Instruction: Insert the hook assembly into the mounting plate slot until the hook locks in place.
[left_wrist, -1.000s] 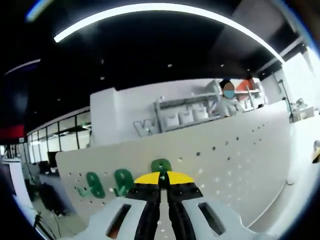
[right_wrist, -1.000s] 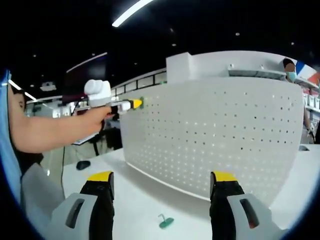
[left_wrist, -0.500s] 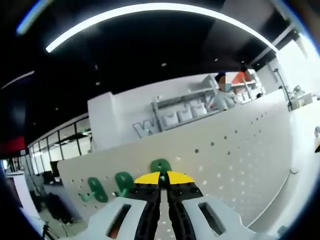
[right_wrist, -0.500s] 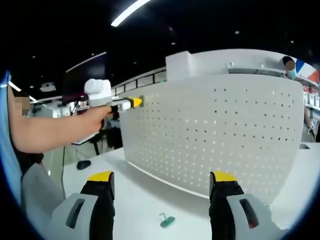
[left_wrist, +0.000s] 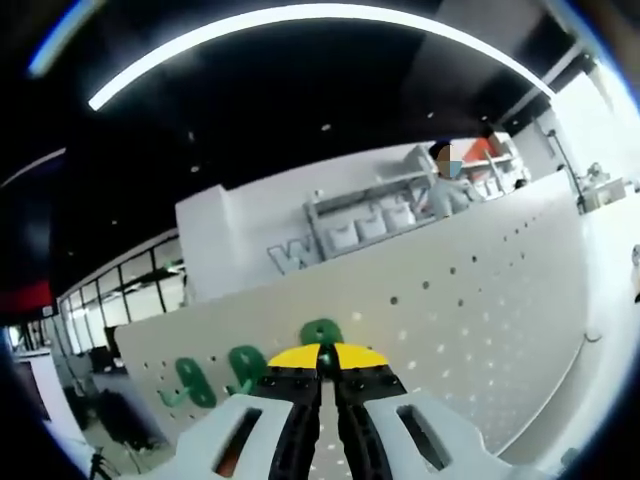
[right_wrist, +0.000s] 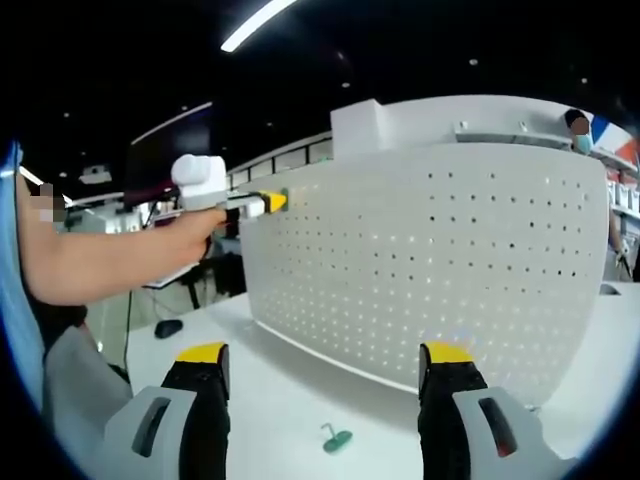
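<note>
In the left gripper view, 2 green plastic hooks (left_wrist: 195, 384) (left_wrist: 245, 366) already hang on the upright white perforated mounting plate (left_wrist: 470, 320) at the left, and just right of them a third green plastic hook (left_wrist: 322, 332) shows directly above the yellow tips of the left gripper (left_wrist: 327, 358), whose jaws are pressed together with only a thin dark seam between them; the third hook's green base sits against the plate, right at the jaw tips, though whether the jaws actually pinch it cannot be told. In the right gripper view, a person's bare forearm (right_wrist: 110, 265) reaches in from the left holding that same left gripper up at the plate's upper left edge, its yellow tips touching the plate. Lower down, the right gripper (right_wrist: 325, 362) hovers over the white table (right_wrist: 290, 390) with its 2 yellow-tipped jaws spread wide apart and nothing between them. A loose green plastic hook (right_wrist: 336, 438) lies on the table between those jaws, well in front of the plate's foot and not touched by either jaw
</note>
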